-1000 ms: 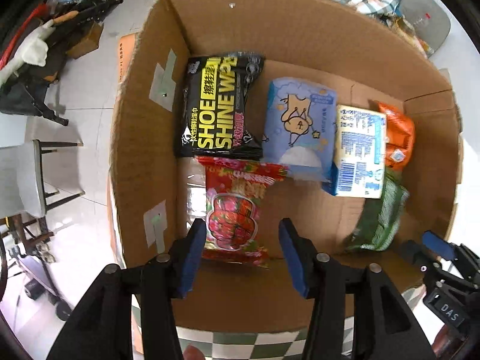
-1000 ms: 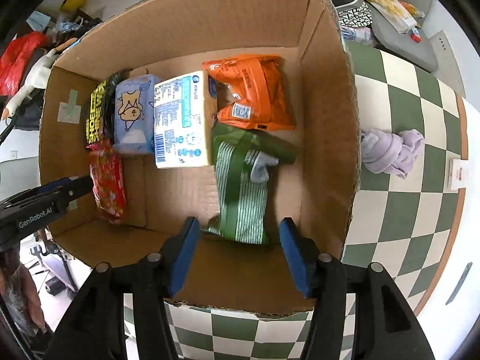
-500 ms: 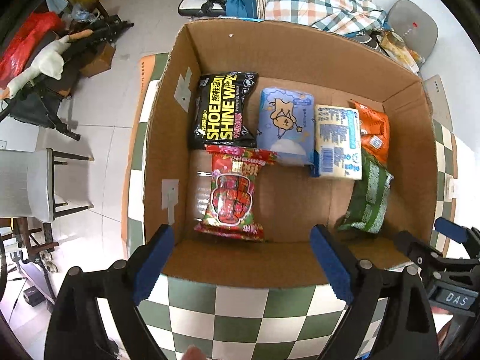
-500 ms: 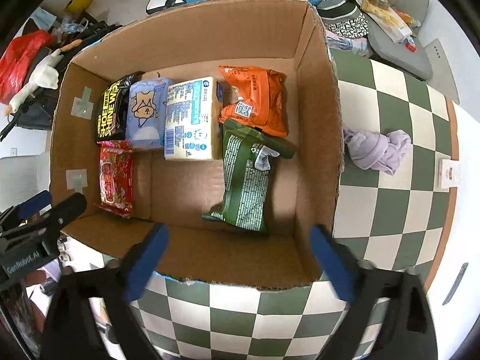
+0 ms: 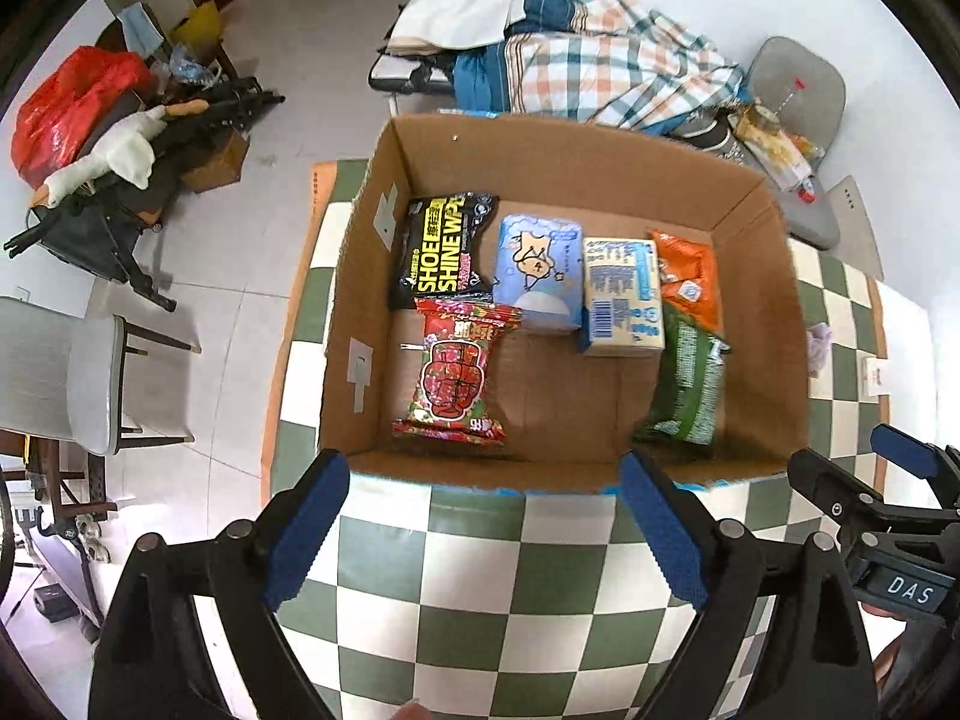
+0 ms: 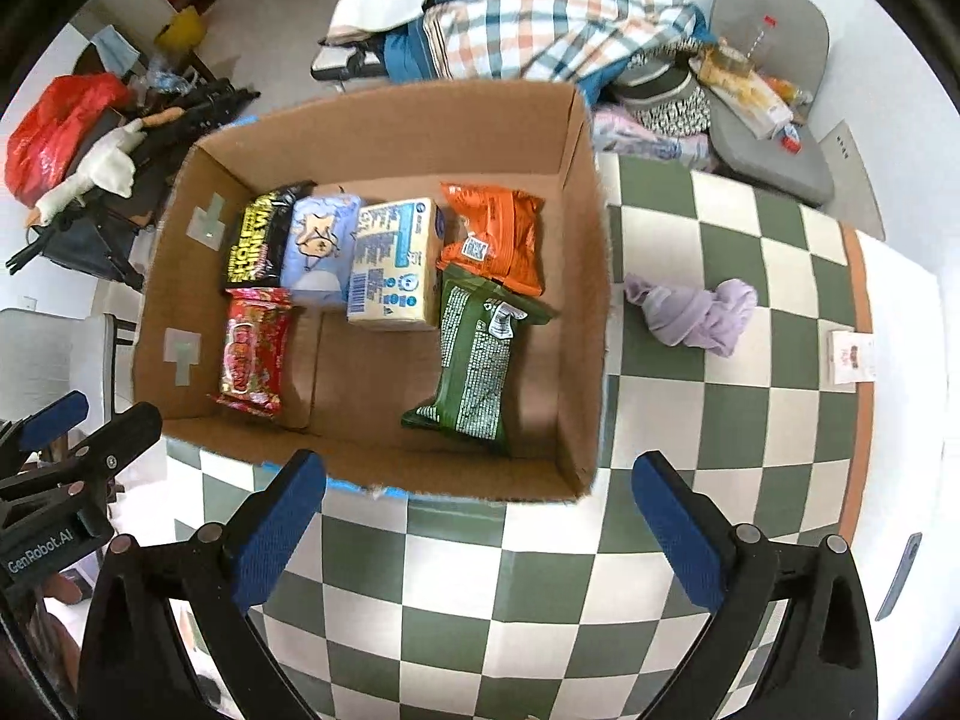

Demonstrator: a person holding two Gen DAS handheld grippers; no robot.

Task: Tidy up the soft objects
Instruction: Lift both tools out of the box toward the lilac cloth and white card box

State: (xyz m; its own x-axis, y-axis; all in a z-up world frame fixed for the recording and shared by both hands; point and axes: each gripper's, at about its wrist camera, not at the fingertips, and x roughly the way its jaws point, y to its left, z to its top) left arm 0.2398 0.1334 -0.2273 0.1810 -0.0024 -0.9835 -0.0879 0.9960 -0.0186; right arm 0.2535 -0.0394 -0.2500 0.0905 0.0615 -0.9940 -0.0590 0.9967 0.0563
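A cardboard box (image 5: 762, 276) (image 6: 579, 276) stands on the green-and-white checked table. Inside lie several soft packs: a black shoe-shine pack (image 5: 444, 249) (image 6: 258, 237), a light blue pack (image 5: 540, 273) (image 6: 321, 249), a cream and blue pack (image 5: 621, 297) (image 6: 396, 267), an orange pack (image 5: 687, 279) (image 6: 498, 234), a red pack (image 5: 459, 378) (image 6: 255, 351) and a green pack (image 5: 684, 387) (image 6: 477, 360). A lilac cloth (image 6: 699, 312) lies on the table right of the box. My left gripper (image 5: 483, 531) is open and empty, above the table in front of the box. My right gripper (image 6: 477, 531) is likewise open and empty.
A small white card (image 6: 849, 357) lies near the table's right edge. A chair (image 5: 66, 372) stands on the floor to the left. A cot with a plaid blanket (image 5: 588, 66) and a grey chair with clutter (image 6: 768, 96) are behind the table.
Both grippers have opened wide, releasing the red pack and the green pack in the box, and have pulled up and back out of the box to above the table.
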